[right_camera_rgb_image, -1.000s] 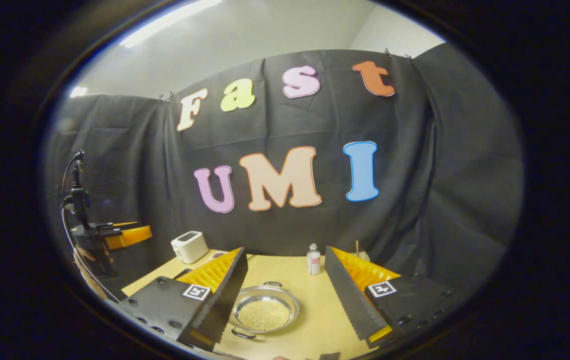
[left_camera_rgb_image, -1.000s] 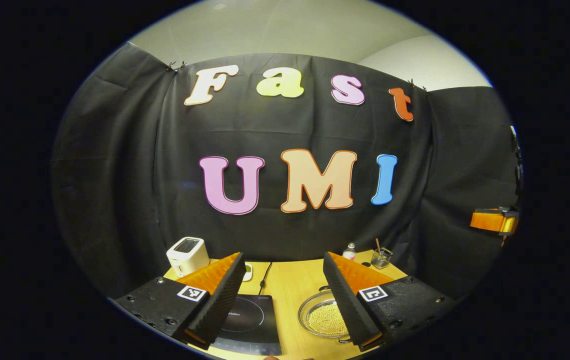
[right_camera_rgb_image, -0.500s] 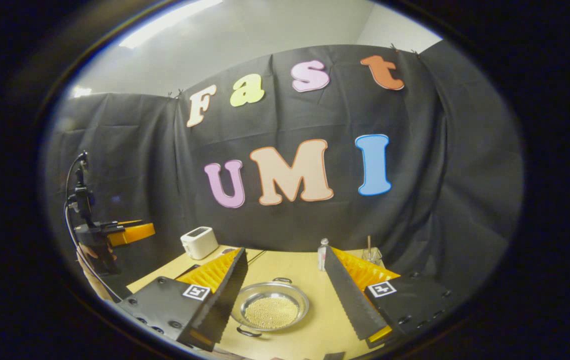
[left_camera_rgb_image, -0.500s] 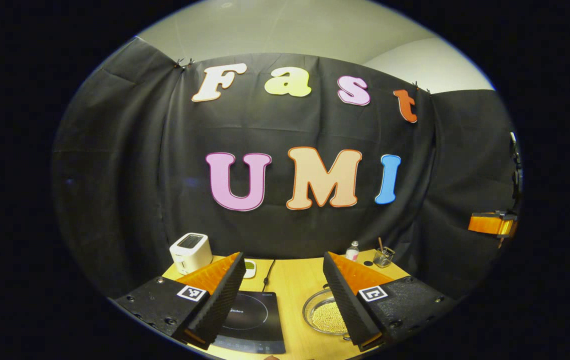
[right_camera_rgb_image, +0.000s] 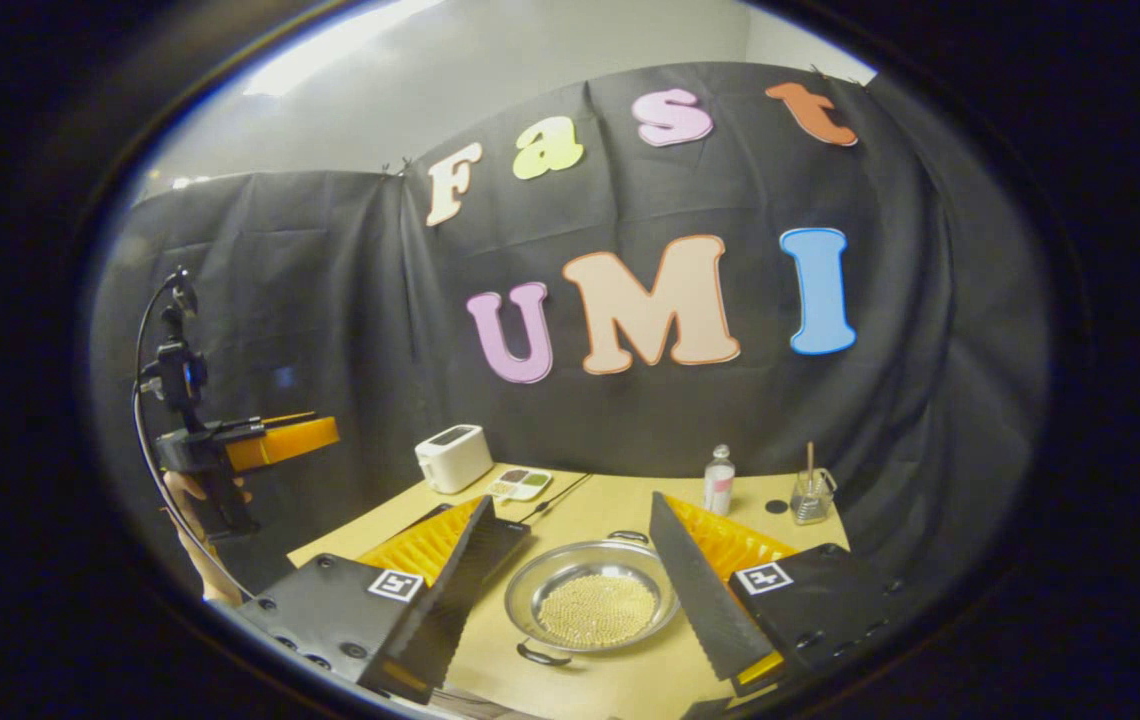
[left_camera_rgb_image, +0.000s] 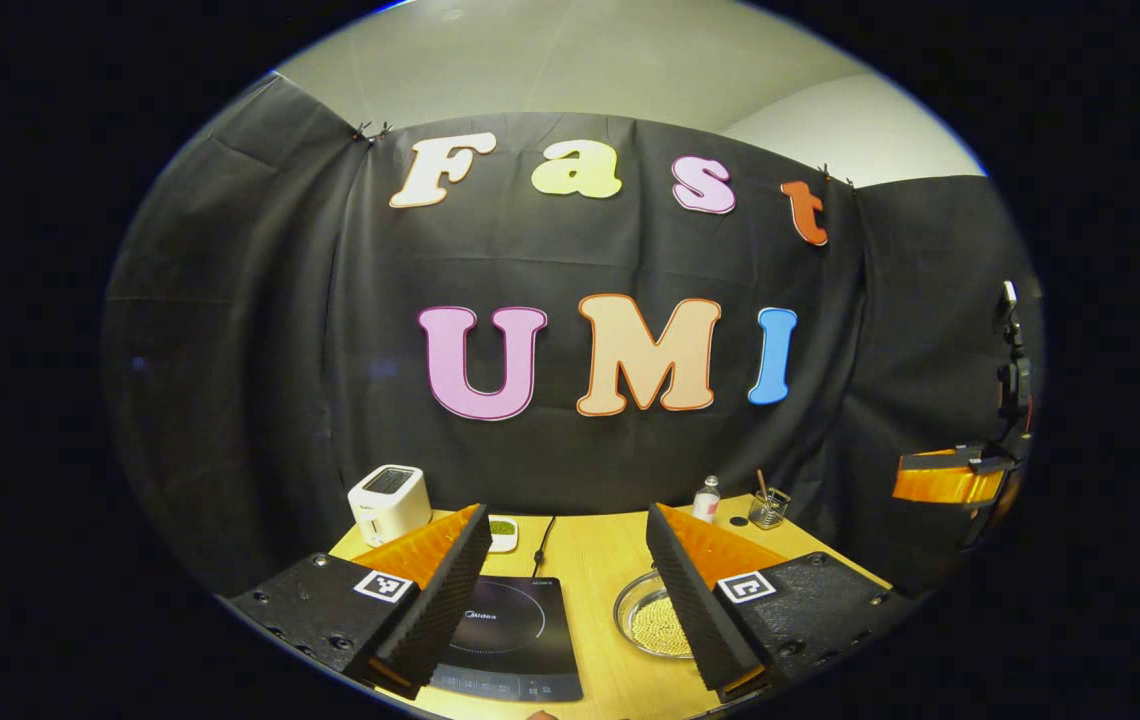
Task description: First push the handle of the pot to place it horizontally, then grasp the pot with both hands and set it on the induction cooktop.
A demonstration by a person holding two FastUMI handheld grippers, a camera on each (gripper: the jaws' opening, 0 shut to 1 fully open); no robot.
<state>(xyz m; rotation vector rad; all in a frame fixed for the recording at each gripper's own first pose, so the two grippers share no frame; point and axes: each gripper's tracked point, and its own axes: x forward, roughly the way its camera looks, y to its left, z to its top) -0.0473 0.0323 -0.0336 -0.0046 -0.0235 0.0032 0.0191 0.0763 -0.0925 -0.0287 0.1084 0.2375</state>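
Note:
A shallow steel pot [right_camera_rgb_image: 595, 605] holding small yellow beads sits on the wooden table [right_camera_rgb_image: 630, 680]. One small handle [right_camera_rgb_image: 542, 655] points toward me and the other [right_camera_rgb_image: 627, 537] away. My right gripper [right_camera_rgb_image: 571, 499] hovers open above it, with the pot between and below the fingers. In the left gripper view the pot [left_camera_rgb_image: 645, 620] is partly hidden behind the right finger. The black induction cooktop [left_camera_rgb_image: 515, 630] lies just left of it. My left gripper [left_camera_rgb_image: 565, 512] is open above the cooktop, and it appears again at far left as the left gripper [right_camera_rgb_image: 280, 440].
A white toaster [right_camera_rgb_image: 453, 457], a small palette dish [right_camera_rgb_image: 520, 485], a bottle [right_camera_rgb_image: 719, 480] and a glass with a stick [right_camera_rgb_image: 810, 495] stand along the table's back edge. A cable [left_camera_rgb_image: 538, 535] runs from the cooktop. The right gripper [left_camera_rgb_image: 945, 478] hangs at far right.
My right gripper has tipped down and come closer to the pot, bringing more of the table into view. The left gripper drifted slightly. The pot has stayed put.

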